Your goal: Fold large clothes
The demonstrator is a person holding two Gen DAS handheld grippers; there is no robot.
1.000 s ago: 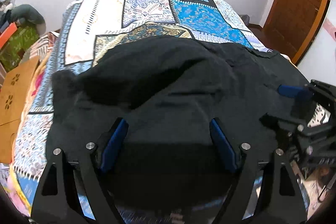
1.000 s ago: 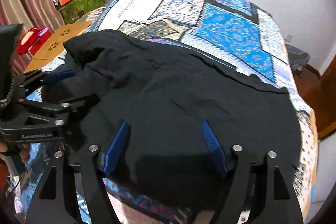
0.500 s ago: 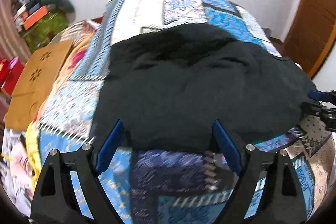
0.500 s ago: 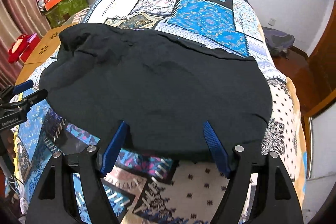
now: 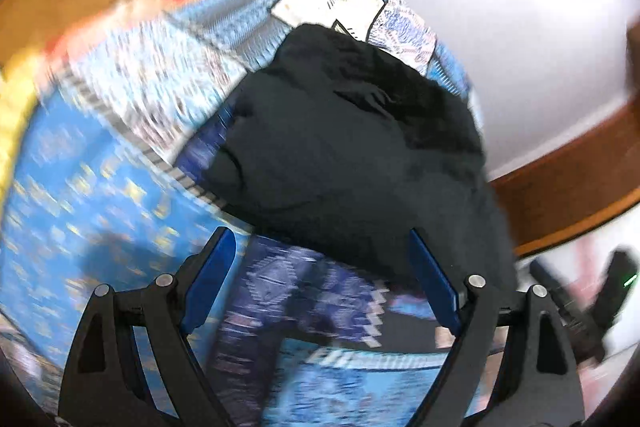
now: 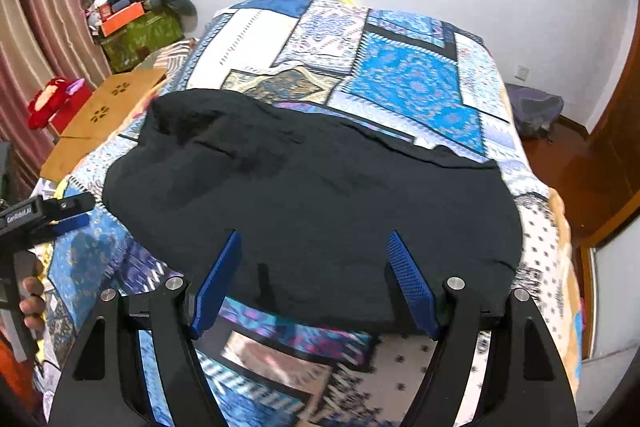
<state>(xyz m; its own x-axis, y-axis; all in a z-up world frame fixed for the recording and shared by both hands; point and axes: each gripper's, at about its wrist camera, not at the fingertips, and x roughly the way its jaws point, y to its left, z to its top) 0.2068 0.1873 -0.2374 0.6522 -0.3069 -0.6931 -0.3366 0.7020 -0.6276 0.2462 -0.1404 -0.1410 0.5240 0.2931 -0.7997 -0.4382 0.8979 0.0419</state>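
Note:
A large black garment lies folded and spread on the near half of a bed with a blue patchwork cover. My right gripper is open and empty, hovering over the garment's near edge. My left gripper is open and empty, tilted, near the garment's near-left edge; this view is motion-blurred. The left gripper also shows at the left edge of the right wrist view, beside the bed.
A wooden lap table and red toy sit left of the bed, with a green box and clutter behind. A wooden door stands right. A white wall is behind the bed.
Both grippers have let go of the garment and drawn back toward the bed's near edge. The left gripper has swung left and tilted, blurring its view. The garment lies still.

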